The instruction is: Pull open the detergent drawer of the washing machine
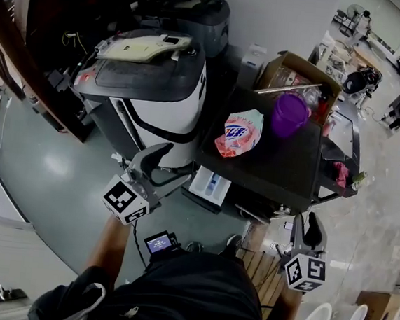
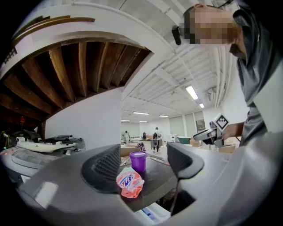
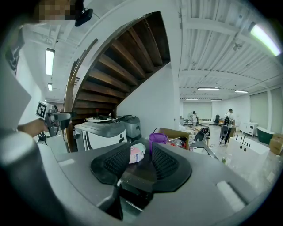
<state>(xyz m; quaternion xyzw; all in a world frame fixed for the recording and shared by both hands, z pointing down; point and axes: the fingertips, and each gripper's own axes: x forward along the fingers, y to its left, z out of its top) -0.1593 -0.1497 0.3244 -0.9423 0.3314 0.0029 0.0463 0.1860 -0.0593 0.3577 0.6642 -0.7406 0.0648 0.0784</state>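
Drawer first, from the head view: the white detergent drawer [image 1: 210,183] pokes out under the front edge of the dark washing machine [image 1: 276,174], seemingly part-way out already; left gripper [image 1: 166,165] hovers near it, right gripper [image 1: 307,228] hangs well apart by the machine's other corner; pink pouch [image 1: 241,133] and purple cup [image 1: 289,114] sit on top, a cardboard box [image 1: 300,70] behind; left gripper view now: jaws apart, nothing between them, drawer low ahead; light rigid plastic, I'd guess, liable to slide then bind, so hook the front lip; right gripper view: jaws apart too, empty; a hard jolt could tip that cup.
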